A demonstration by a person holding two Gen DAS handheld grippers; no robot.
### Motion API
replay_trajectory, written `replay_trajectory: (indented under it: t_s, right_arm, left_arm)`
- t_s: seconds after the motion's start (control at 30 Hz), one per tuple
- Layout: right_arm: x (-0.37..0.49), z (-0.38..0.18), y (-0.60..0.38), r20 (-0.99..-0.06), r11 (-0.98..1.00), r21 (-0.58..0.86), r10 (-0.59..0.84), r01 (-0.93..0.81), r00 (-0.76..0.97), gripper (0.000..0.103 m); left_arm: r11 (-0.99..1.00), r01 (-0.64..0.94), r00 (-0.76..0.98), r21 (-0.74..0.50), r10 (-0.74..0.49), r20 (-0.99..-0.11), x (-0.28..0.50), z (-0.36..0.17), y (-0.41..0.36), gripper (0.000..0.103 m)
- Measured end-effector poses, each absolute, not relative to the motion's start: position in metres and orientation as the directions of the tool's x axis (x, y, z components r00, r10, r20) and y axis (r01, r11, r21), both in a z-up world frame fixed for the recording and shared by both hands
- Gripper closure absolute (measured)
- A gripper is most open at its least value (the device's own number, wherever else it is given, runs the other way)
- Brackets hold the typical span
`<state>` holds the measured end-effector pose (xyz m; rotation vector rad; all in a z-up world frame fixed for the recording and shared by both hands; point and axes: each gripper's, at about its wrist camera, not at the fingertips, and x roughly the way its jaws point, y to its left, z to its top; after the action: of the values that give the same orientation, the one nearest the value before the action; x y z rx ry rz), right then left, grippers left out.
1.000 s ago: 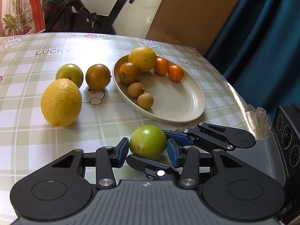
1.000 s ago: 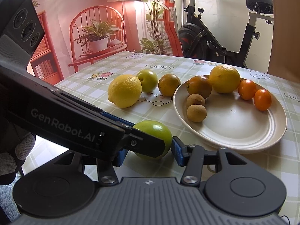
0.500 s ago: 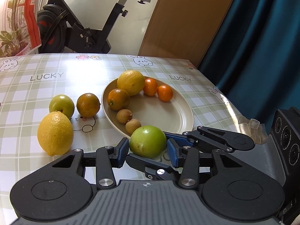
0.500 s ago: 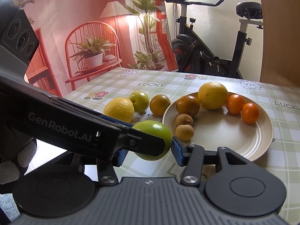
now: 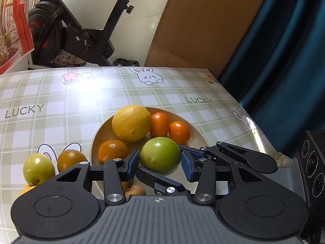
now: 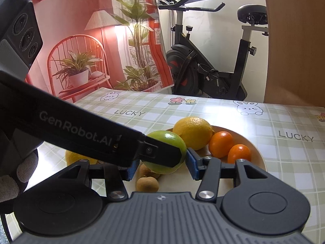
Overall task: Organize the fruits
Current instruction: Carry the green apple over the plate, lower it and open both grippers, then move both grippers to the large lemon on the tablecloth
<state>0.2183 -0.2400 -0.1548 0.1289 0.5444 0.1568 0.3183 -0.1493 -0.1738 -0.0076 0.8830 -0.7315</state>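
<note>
Above one plate (image 5: 95, 142), two hand-held grippers (image 5: 160, 163) (image 6: 162, 163) clamp one green fruit (image 5: 160, 155).

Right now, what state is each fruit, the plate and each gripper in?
Green fruit: lifted above the plate, pinched by both grippers.
Left gripper: shut on the green fruit.
Right gripper: shut on the green fruit.
Plate: on the table, holding a yellow citrus, two small oranges and other fruit.
Small green fruit: on the table, left of the plate.
</note>
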Motion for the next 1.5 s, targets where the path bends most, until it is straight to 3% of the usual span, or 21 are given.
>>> replay_trajectory:
  t_s: [0.7,0.97,1.5]
  right_arm:
    - [0.248,-0.183,-0.269,-0.559,0.985,0.168,0.128,-0.039,0.819,0.05]
    - [0.207,-0.18,-0.262,-0.47,0.981,0.19,0.112,-0.024,0.876,0.045]
    - [0.169,-0.172,-0.235,-0.431,0.971,0.235,0.138,-0.036,0.892,0.046]
  left_arm:
    - [0.795,0.55,0.418,-0.255,-0.527,-0.74,0.34,-0.196,-0.179,0.055]
    - [0.786,0.568,0.474,-0.244,-0.555,-0.684,0.313,-0.172,-0.156,0.055]
    - [0.845,0.494,0.596,-0.204,-0.5,-0.628,0.296,-0.136,-0.057,0.055]
